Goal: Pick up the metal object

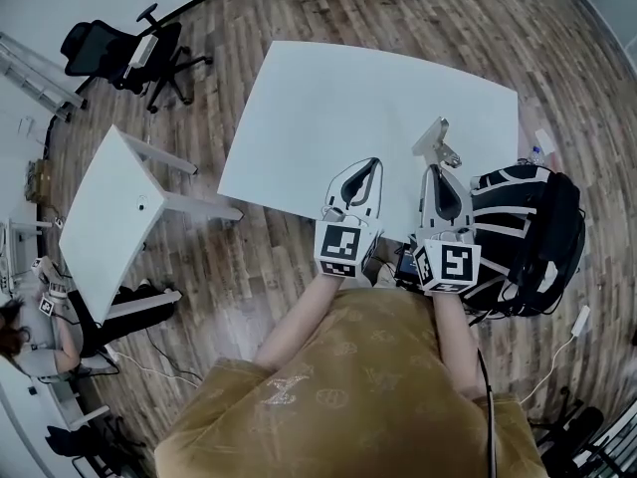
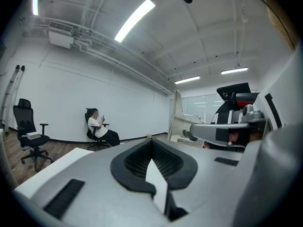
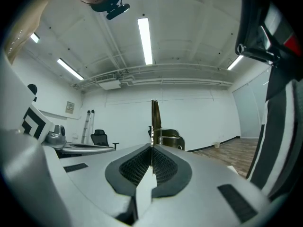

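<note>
Jaws, right gripper (image 3: 152, 148): were shut on a pale grey metal object (image 3: 155, 115), a thin flat plate seen edge-on with a coiled spring part beside it. The plate was pinched between the ribbed black pads (image 3: 135, 167) and stood straight out beyond the tips.

Jaws, left gripper (image 2: 152, 143): were closed together, tip against tip, with nothing between them.

Position, head view: the left gripper (image 1: 373, 163) and right gripper (image 1: 435, 168) were side by side, well apart, over the near edge of a white rectangular table (image 1: 328, 98). The metal object (image 1: 436, 139) projected from the right tips over the table's near right part. Whether it touched the tabletop could not be told. From the left gripper's camera, the same object (image 2: 177, 115) stood upright to the right of the left jaws, apart from them.

Container: a black backpack with white stripes (image 1: 528, 232) lay just right of the right gripper, beyond the table's edge. Its contents were not visible.

Surroundings: a second white table (image 1: 109, 217) stood well left of the left jaws, and a black office chair (image 1: 129, 53) was farther off on the wooden floor (image 1: 249, 257). A seated person (image 2: 102, 131) was far ahead of the left jaws, by the white wall.
</note>
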Motion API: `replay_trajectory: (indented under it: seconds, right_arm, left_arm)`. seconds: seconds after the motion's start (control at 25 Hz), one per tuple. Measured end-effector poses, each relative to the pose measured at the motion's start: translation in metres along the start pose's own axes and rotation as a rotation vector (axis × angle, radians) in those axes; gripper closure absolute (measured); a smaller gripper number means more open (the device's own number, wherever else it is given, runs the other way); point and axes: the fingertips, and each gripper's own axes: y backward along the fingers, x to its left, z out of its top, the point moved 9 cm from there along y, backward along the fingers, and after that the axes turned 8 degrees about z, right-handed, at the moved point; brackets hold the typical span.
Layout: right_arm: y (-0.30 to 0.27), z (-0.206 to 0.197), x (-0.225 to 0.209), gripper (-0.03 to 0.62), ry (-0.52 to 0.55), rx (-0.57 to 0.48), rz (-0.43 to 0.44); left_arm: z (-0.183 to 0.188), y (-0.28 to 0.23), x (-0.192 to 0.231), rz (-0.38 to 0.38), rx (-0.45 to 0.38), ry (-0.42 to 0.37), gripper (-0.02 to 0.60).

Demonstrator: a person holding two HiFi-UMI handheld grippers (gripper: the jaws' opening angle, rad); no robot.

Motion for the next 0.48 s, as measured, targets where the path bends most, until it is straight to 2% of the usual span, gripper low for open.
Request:
replay_trajectory:
  seconds: [0.48]
  right_arm:
    - [-0.003,-0.0043,0.0021,0.585,0.024,0.018,0.002]
  left_arm:
    - [0.0006,0.0017,0.001,0.008,-0.004,0.0,0.575]
